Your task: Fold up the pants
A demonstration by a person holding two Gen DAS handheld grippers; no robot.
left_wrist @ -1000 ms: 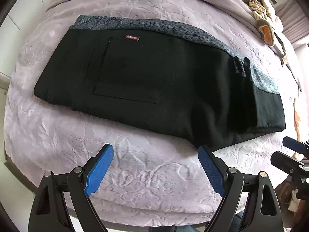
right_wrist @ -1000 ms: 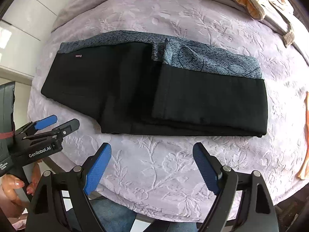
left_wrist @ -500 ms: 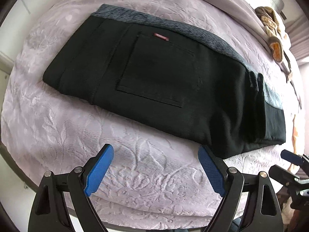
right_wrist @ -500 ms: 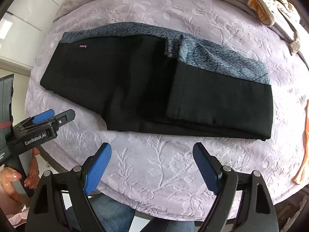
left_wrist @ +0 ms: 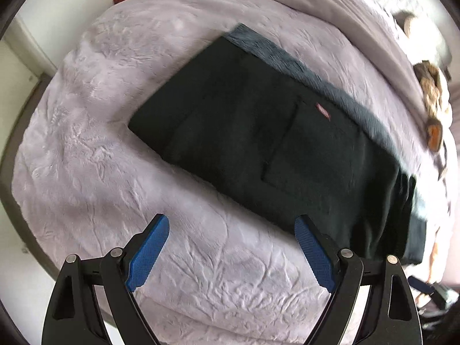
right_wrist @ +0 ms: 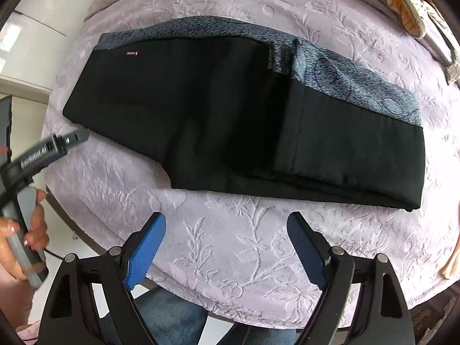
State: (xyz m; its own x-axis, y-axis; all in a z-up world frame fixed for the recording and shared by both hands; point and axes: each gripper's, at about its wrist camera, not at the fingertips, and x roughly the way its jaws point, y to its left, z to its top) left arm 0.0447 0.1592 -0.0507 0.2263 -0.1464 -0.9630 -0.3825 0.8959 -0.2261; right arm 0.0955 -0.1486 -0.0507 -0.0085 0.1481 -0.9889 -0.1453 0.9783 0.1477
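Shifted sideways and rolled since a second ago: left gripper (left_wrist: 231, 231), so that the pants (left_wrist: 287, 149) now run diagonally across the left wrist view, blurred. Right gripper (right_wrist: 225, 230) nearly unmoved over the same interval.

Pants (right_wrist: 244, 115): black, folded, lying flat on the lilac embossed bedcover (right_wrist: 230, 247); grey patterned band along the far edge; small red label (right_wrist: 131, 53) near the left end; one folded layer stacked on the right end.

Left gripper: jaws wide apart, nothing between the blue pads (left_wrist: 148, 251), above bare bedcover (left_wrist: 86, 143) just short of the near edge of the pants.

Right gripper: jaws equally wide, empty, over bedcover near the folded edge.

Left hand (right_wrist: 26, 230) wrapped around the grey handle (right_wrist: 24, 230) at the left margin of the right wrist view.
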